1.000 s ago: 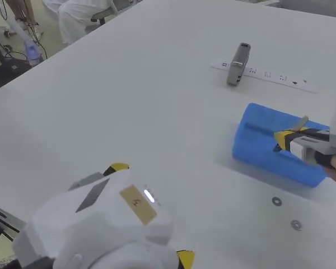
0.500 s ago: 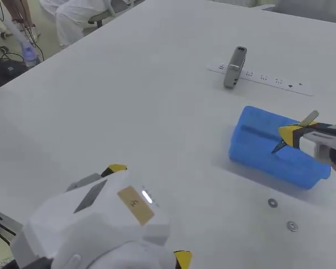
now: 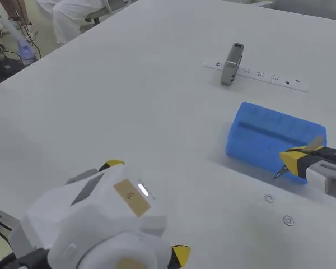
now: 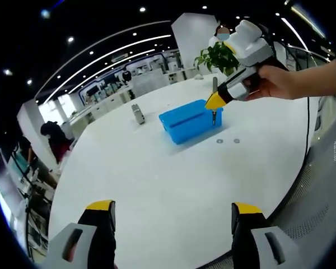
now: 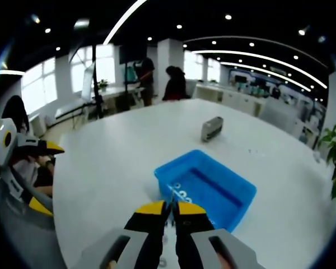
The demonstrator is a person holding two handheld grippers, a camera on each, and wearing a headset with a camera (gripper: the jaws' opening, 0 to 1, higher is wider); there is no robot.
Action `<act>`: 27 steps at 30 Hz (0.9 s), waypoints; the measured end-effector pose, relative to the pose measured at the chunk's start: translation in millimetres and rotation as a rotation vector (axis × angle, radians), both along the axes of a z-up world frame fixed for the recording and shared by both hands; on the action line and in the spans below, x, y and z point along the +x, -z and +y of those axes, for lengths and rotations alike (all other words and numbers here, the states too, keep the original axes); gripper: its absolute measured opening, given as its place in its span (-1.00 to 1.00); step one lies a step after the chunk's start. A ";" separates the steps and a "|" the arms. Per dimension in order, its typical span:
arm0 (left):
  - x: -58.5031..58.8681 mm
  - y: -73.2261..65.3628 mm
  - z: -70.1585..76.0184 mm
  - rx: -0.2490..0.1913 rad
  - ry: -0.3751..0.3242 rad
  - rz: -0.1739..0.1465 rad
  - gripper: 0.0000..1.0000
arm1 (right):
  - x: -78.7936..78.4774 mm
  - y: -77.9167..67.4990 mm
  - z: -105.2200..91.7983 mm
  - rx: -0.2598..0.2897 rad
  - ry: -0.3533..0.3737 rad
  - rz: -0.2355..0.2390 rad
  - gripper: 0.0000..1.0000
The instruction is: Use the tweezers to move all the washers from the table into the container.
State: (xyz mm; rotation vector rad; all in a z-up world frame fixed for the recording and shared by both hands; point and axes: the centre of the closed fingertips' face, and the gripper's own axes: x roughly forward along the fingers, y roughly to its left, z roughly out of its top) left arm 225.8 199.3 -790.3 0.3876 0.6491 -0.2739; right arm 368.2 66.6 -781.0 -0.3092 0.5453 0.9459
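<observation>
Blue plastic container [image 3: 269,134] sits on the white table [image 3: 129,101], with two washers [image 3: 269,198] [image 3: 288,220] lying on the table near its front wall. Your right gripper [image 3: 294,159] has its jaws pressed together on the tweezers [image 3: 279,174], whose tips point down just beside that wall; whether they carry a washer cannot be told. Your left gripper [image 4: 173,206] is held low over the table, well apart from the container, jaws spread wide and holding nothing
</observation>
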 end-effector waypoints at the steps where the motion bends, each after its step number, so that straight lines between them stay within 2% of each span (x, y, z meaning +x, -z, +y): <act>1: 0.0 0.1 0.7 0.005 -0.001 0.000 0.73 | -1.0 2.8 -0.7 -0.005 0.000 0.004 -0.94; 7: -0.2 0.6 1.0 0.009 0.001 0.001 0.73 | -5.1 20.3 -4.6 -0.020 0.005 0.050 -0.94; 14: -0.3 1.1 1.4 0.010 0.000 0.004 0.73 | -6.2 26.8 -6.7 -0.026 0.010 0.065 -0.94; 27: -0.3 1.9 1.6 0.016 -0.003 0.007 0.72 | -7.9 24.9 -4.1 -0.003 0.022 0.030 -0.96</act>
